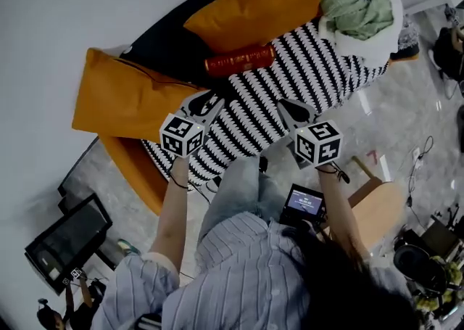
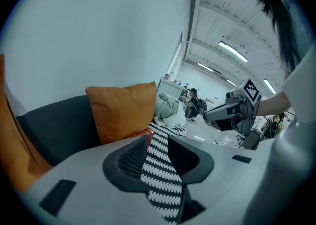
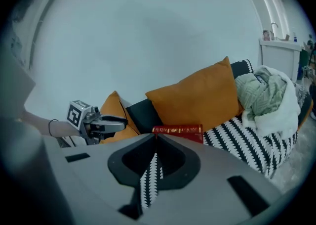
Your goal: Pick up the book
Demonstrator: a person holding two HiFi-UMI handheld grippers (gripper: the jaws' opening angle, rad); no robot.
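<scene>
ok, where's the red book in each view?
Head view: book upper centre, lying at the foot of the orange cushion.
Left gripper view: only a red sliver of the book at centre, just above the left jaw.
Right gripper view: centre, spine facing, just above the jaw tips.
Shared landmark: that orange cushion right behind it.

orange cushion (image 1: 261, 2) against dark sofa back (image 1: 172, 49); black-white throw (image 1: 312, 75); green blanket bundle (image 1: 355, 2)

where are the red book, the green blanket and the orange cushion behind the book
red book (image 1: 239, 60), head view, middle of its visible long side
green blanket (image 1: 357, 8), head view, middle of the bundle
orange cushion (image 1: 264, 3), head view, centre of its face
</scene>
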